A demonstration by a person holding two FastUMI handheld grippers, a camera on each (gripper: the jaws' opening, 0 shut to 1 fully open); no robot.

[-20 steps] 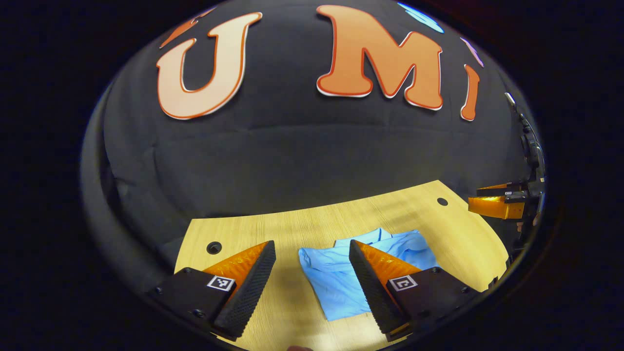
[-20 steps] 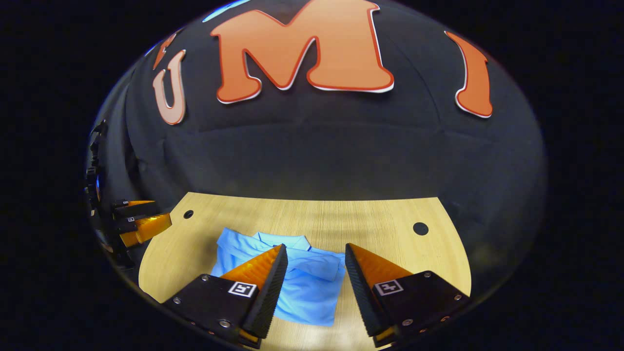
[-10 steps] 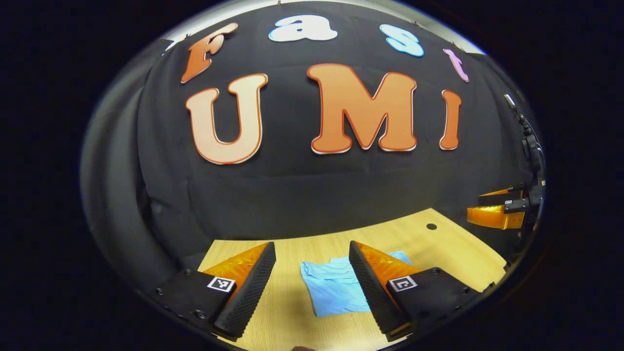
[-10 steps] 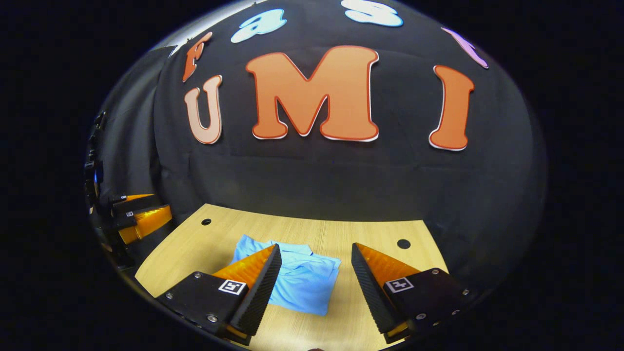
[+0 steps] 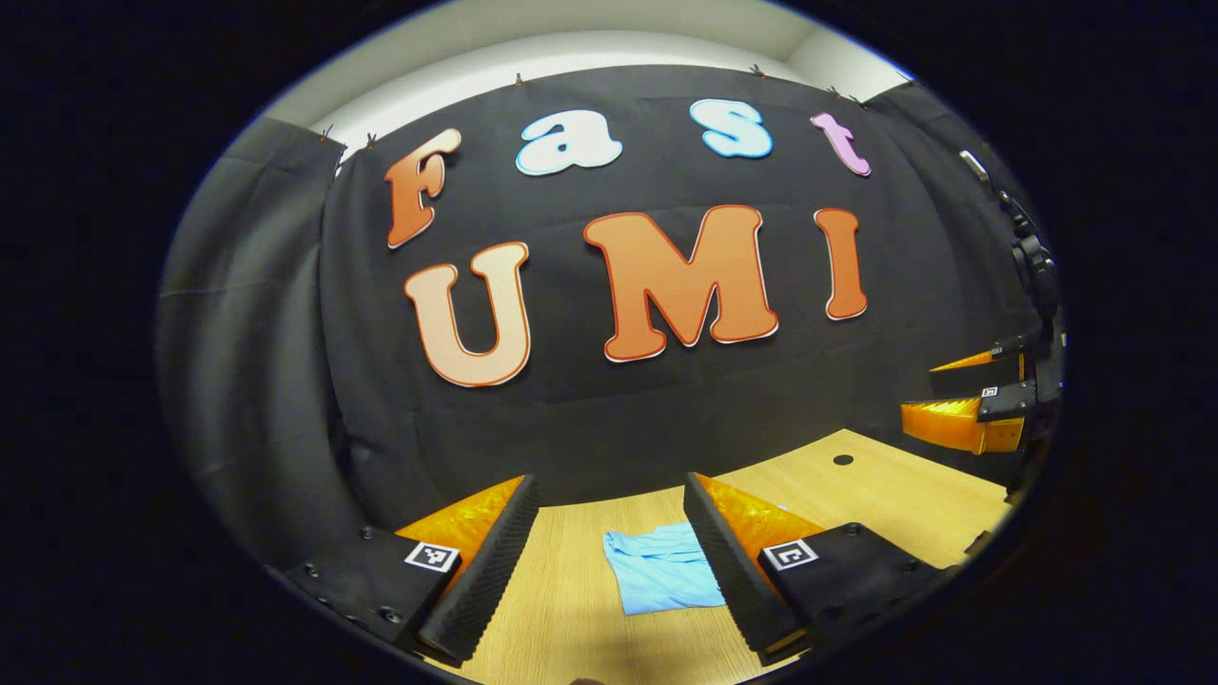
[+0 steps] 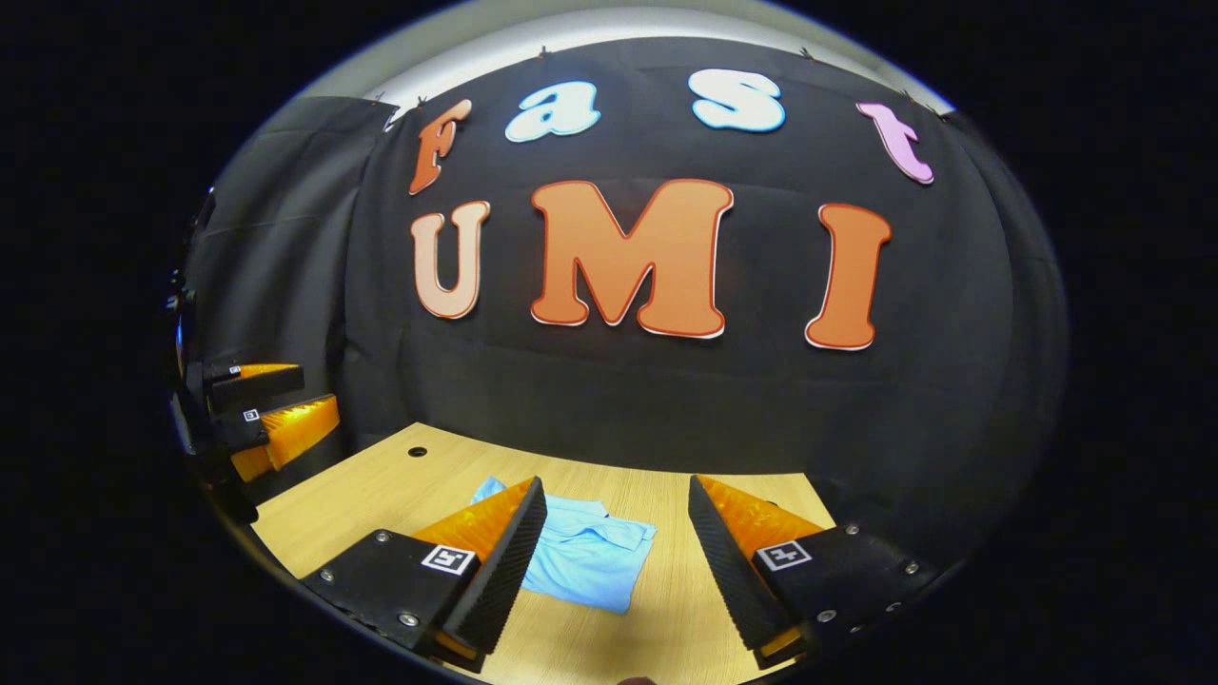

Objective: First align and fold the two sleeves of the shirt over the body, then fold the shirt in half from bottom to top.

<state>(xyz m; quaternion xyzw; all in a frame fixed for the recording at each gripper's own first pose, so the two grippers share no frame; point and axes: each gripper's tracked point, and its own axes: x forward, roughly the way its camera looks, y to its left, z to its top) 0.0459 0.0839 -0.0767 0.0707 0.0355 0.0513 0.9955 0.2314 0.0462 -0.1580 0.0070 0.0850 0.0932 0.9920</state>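
A light blue shirt (image 5: 663, 571) lies folded into a compact rectangle on the wooden table (image 5: 885, 485). In the right gripper view the same shirt (image 6: 590, 564) rests flat with its collar toward the wall. My left gripper (image 5: 609, 557) hangs open above and behind the shirt, nothing between its fingers. My right gripper (image 6: 617, 557) is open too, held back from the shirt and empty. Each view catches the other gripper at its edge: the right gripper (image 5: 971, 404) at far right, the left gripper (image 6: 266, 419) at far left.
The wooden table (image 6: 381, 485) has a round cable hole (image 6: 417, 451) near its back left corner and another hole (image 5: 843, 459) toward the back right. Black cloth closes the booth right behind the table's far edge.
Both grippers have drawn back and tilted up from the shirt, so it looks smaller and lower in each view. The shirt itself has not moved. Both stay open.
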